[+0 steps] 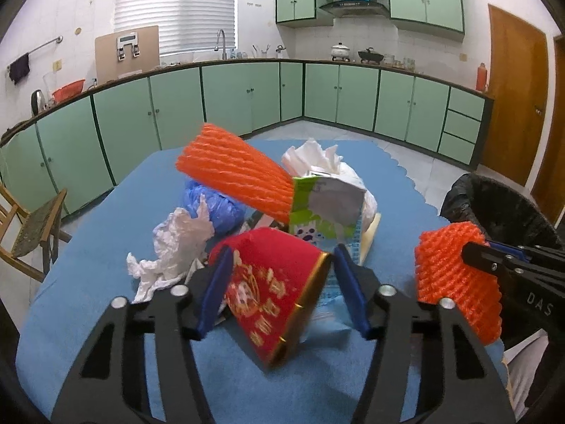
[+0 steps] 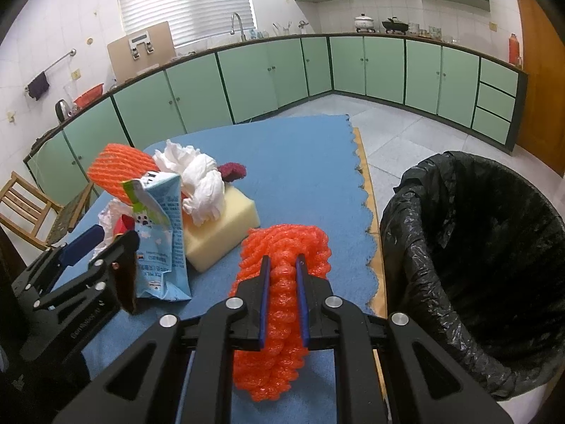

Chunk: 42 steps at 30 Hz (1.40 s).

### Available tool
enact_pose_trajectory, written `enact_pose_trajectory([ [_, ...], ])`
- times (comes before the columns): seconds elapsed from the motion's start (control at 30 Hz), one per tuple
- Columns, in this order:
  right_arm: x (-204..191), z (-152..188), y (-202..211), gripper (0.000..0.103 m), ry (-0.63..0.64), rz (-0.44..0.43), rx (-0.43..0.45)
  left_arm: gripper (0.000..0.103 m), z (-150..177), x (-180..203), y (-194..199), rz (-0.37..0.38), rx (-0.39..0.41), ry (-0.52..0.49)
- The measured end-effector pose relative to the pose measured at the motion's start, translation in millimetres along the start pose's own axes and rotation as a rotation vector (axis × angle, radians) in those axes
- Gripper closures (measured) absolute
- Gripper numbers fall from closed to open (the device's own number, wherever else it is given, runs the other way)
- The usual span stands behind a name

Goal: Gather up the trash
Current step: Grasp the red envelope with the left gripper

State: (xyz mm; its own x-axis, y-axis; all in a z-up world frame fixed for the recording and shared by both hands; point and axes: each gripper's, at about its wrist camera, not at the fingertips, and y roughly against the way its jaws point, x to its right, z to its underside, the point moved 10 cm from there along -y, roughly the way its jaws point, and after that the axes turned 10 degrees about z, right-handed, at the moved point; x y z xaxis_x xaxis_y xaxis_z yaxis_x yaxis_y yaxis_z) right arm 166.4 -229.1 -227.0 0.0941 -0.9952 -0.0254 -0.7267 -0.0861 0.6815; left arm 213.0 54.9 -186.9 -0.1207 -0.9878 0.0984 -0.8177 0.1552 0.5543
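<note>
Two hand-held grippers work a heap of rubbish on a blue-covered bench (image 2: 300,162) in a green-cabinet kitchen. The right gripper (image 2: 282,295) has its jaws clenched on an orange foam fruit net (image 2: 279,318), crushed thin between the pads. The net's long axis runs along the fingers, its far end aimed across the bench and its near end drooping toward the camera. It hangs just beside the black-lined bin (image 2: 476,265), not yet over the mouth.

The left gripper (image 1: 279,293) straddles a flattened red and gold paper cup (image 1: 272,293), tilted with its gold rim low and to the right. The jaws look about half closed, one pad at the cup's wall, the other seemingly just clear of the rim.

The pick-up step appears under way on both sides. Next, the net likely needs a swing right over the bin, then release.
</note>
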Motion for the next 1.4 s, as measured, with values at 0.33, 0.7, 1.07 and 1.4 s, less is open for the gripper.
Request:
enact_pose_trajectory([
  [0.33,-10,-6,14,0.089,0.011,-0.027,0.029,0.081,-3,-12,20,0.039,0.016,0.024],
  [0.7,-23,-20,36,0.089,0.034,-0.055,0.072,0.087,-15,-19,39,0.053,0.060,0.046],
  [1.07,-25,-42,68,0.089,0.030,-0.075,0.144,0.087,-45,1,74,0.095,0.147,0.010],
  [1.4,-10,-64,97,0.090,0.019,-0.064,0.205,0.087,-64,30,80,0.145,0.180,-0.018],
])
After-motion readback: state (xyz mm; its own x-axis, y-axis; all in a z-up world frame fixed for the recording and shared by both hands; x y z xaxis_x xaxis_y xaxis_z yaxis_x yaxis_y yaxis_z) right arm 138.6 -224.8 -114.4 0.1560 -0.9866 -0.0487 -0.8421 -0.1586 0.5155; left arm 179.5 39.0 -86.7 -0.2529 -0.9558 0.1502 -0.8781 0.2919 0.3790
